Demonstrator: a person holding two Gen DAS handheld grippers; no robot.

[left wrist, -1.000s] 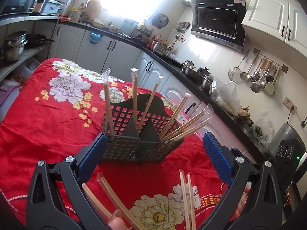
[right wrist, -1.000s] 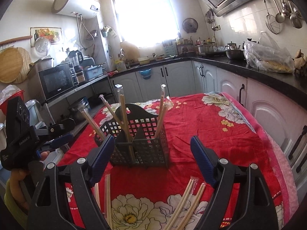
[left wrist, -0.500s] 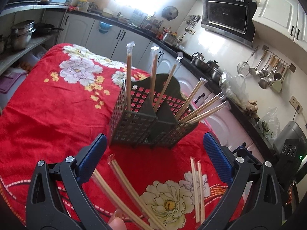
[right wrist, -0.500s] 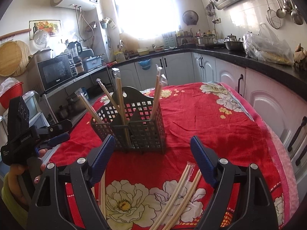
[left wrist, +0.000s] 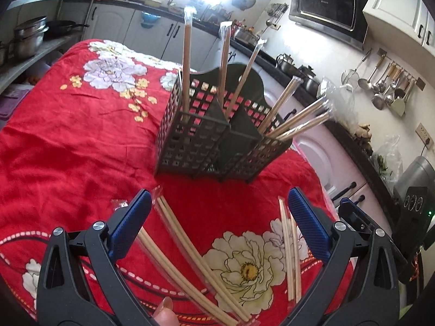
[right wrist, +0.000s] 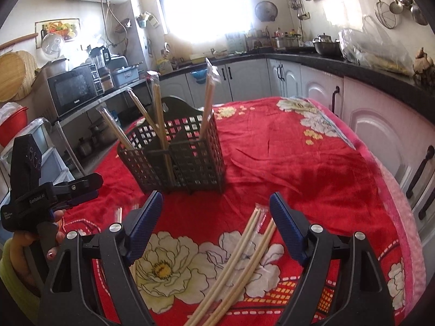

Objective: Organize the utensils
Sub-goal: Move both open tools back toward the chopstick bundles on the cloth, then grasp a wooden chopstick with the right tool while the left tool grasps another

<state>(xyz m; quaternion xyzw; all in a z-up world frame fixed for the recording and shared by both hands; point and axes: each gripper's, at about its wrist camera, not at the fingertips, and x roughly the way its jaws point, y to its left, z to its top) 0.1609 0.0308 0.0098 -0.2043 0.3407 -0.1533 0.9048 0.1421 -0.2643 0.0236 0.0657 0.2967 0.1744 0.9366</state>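
Observation:
A dark mesh utensil caddy (left wrist: 206,141) stands on the red floral tablecloth (left wrist: 68,135) with several wrapped chopstick pairs upright in it; it also shows in the right wrist view (right wrist: 176,160). My left gripper (left wrist: 217,212) is open and empty, over loose wrapped chopsticks (left wrist: 190,255) lying on the cloth, with another pair (left wrist: 289,247) at the right. My right gripper (right wrist: 216,212) is open and empty above a bundle of loose chopsticks (right wrist: 244,260). The left gripper (right wrist: 78,190) shows at the left of the right wrist view.
Kitchen counters and white cabinets (right wrist: 367,125) run along the table's right side. A microwave (right wrist: 73,89) and pots sit on shelves at the left. The cloth's right edge (right wrist: 402,217) drops toward the cabinets.
Both grippers have pulled back and tilted down from the caddy. More of the loose chopsticks on the cloth has come into view. Both stay open.

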